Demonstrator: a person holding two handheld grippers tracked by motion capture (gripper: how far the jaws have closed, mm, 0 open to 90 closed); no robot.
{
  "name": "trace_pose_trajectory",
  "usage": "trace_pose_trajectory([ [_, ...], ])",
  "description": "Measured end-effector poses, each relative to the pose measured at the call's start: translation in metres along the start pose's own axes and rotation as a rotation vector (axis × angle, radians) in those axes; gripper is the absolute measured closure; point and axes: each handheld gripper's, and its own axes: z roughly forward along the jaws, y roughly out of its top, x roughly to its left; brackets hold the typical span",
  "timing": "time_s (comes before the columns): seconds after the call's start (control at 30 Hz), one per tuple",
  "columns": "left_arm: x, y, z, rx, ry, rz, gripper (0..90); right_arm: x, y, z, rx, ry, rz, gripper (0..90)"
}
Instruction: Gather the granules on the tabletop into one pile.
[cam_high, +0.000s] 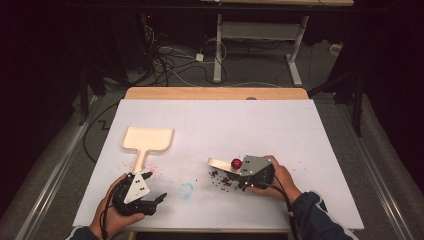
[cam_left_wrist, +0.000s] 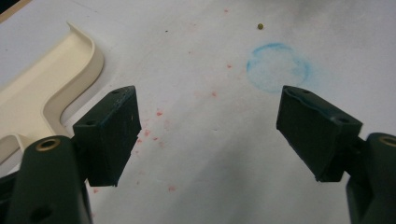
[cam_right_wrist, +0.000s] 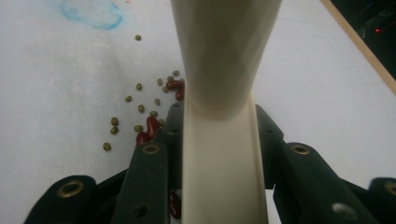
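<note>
A cream dustpan (cam_high: 148, 139) lies flat on the left of the white table, its handle pointing toward my left gripper (cam_high: 156, 186). That gripper (cam_left_wrist: 208, 126) is open with nothing between its jaws, and the dustpan (cam_left_wrist: 44, 88) sits just to its left. My right gripper (cam_high: 243, 173) is shut on the handle of a cream scraper (cam_high: 218, 163), whose blade points left. Along the jaws of the right gripper (cam_right_wrist: 218, 116), the scraper (cam_right_wrist: 224, 56) widens away from me. Several red and green beans (cam_high: 223, 180) lie scattered under and beside it, also visible as beans (cam_right_wrist: 144, 119).
A faint blue circle mark (cam_high: 186, 190) lies between the grippers, with the same blue circle mark (cam_left_wrist: 279, 67) ahead of the left jaws. Red stains (cam_left_wrist: 159, 114) dot the cover near the dustpan. A small red ball (cam_high: 236, 163) sits by the right gripper. The table's wooden edge (cam_high: 215, 93) is at the back.
</note>
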Motion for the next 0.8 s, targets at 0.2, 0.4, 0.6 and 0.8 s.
trace_pose_trajectory([
  [0.2, 0.000, 0.000, 0.000, -0.003, -0.001, 0.000, 20.8, -0.007, 0.003, -0.009, -0.046, -0.055, 0.032, 67.5],
  [0.4, 0.000, 0.000, -0.001, -0.005, 0.002, -0.001, 20.8, -0.008, 0.012, -0.023, -0.096, -0.064, 0.102, 67.5],
  [0.6, 0.002, 0.000, -0.005, -0.027, 0.017, -0.011, 20.7, 0.008, 0.039, -0.031, -0.146, 0.016, 0.237, 67.5],
  [0.8, 0.002, -0.001, -0.005, -0.013, 0.013, -0.012, 20.8, 0.038, 0.060, -0.013, -0.117, 0.202, 0.328, 67.5],
])
